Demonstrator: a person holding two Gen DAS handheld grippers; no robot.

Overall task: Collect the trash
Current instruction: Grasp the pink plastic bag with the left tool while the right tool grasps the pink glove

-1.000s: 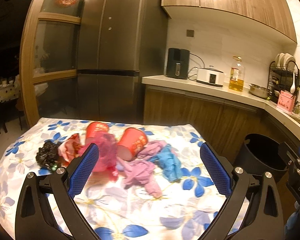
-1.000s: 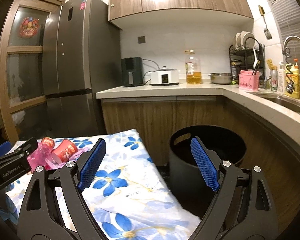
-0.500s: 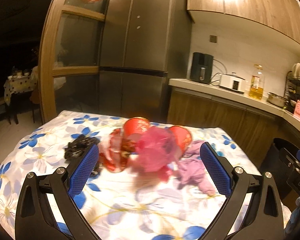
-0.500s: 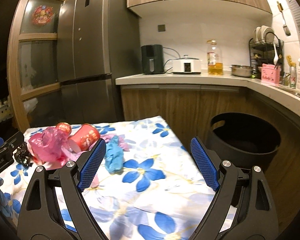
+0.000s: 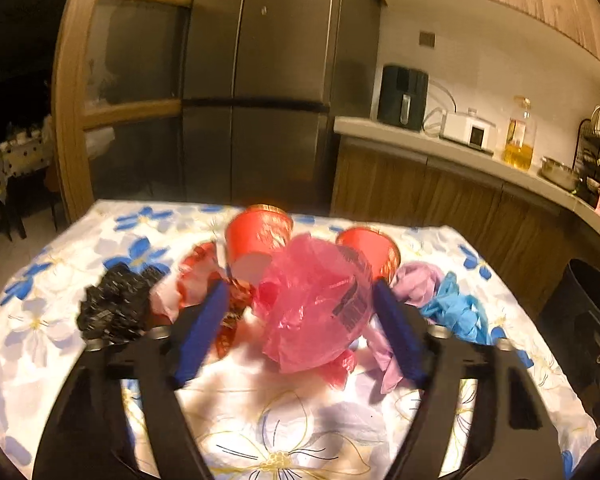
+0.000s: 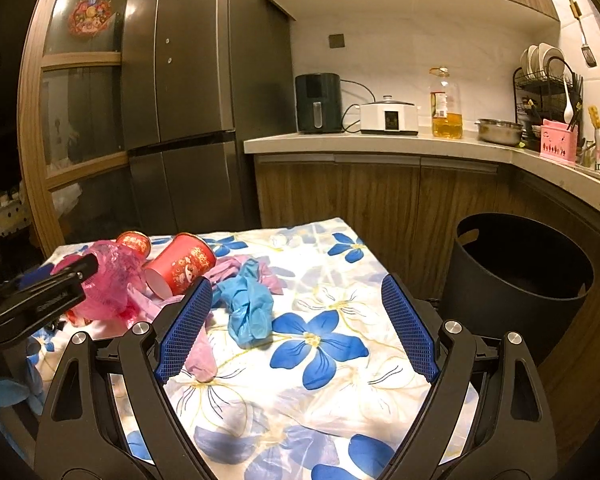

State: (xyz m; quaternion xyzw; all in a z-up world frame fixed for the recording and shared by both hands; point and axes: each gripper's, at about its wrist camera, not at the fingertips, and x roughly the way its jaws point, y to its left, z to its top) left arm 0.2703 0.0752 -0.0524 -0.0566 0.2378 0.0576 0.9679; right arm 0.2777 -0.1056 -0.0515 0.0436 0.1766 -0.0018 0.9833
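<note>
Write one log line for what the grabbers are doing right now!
left gripper: closing around pink bag | right gripper: open, empty, over table | bin: waiting

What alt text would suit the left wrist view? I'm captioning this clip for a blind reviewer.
The left gripper is closing its blue-padded jaws around a crumpled pink plastic bag on a flower-print tablecloth. Around the bag lie two red paper cups, a black wad and purple and blue gloves. A fridge and a kitchen counter stand behind.

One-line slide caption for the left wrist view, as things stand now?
Left gripper closing around a crumpled pink plastic bag amid red paper cups and gloves on the floral tablecloth.
</note>
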